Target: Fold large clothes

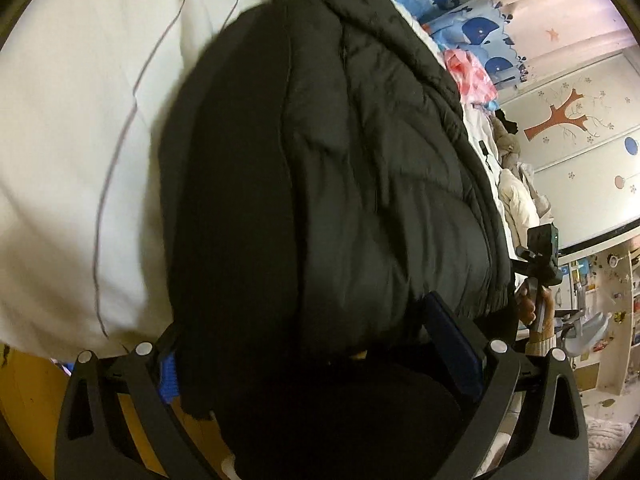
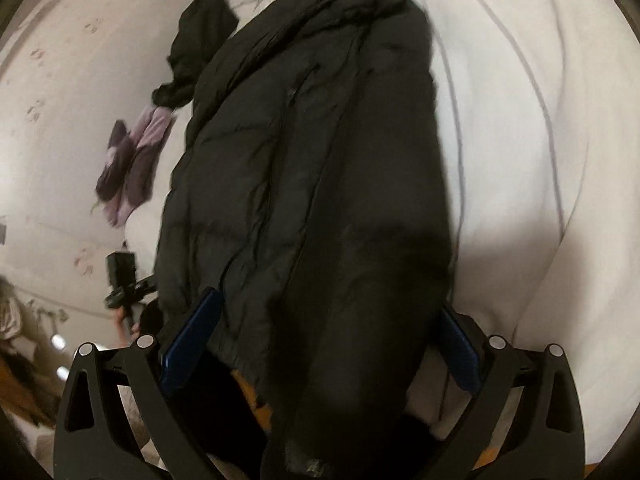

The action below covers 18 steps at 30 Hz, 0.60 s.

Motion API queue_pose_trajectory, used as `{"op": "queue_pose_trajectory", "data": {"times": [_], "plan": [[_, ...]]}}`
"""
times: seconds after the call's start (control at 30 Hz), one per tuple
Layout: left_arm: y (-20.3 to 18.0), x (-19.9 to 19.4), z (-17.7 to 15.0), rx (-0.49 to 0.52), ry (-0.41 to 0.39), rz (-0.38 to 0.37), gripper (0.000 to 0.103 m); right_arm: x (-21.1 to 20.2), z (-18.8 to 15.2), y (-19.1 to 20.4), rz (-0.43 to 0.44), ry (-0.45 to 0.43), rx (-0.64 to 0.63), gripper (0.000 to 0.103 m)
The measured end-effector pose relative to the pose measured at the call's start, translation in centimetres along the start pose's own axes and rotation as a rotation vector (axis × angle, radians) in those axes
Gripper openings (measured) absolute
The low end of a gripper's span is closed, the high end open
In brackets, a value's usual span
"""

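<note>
Jacket (image 1: pixel 360 184) lies lengthwise on the bed (image 1: pixel 80 160); left gripper (image 1: pixel 320 360) and right gripper (image 2: pixel 320 344) straddle its hem, jaws wide, probably to lift it for folding.

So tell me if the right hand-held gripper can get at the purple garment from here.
Probably not directly: the right hand-held gripper has the black puffer coat between its jaws, and the purple garment lies beyond that bulk.
</note>
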<state>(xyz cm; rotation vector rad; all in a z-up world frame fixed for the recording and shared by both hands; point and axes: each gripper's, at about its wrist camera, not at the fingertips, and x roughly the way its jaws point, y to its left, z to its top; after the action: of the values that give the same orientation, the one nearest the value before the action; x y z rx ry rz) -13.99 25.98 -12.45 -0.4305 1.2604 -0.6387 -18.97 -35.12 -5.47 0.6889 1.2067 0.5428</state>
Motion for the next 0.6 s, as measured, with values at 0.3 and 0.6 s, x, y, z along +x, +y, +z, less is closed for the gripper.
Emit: {"op": "queue_pose_trajectory", "data": {"times": [0.3, 0.6], "plan": [[-2.2, -1.3, 0.7, -0.070, -0.083, 0.062, 0.031, 0.7, -2.0, 0.1, 0.049, -0.024, 0.068, 0.020], [-7.8, -8.1, 2.8, -0.063, -0.279, -0.079, 0.012, -4.4, 1.8, 5.1, 0.397, -0.395, 0.091, 0.010]]}}
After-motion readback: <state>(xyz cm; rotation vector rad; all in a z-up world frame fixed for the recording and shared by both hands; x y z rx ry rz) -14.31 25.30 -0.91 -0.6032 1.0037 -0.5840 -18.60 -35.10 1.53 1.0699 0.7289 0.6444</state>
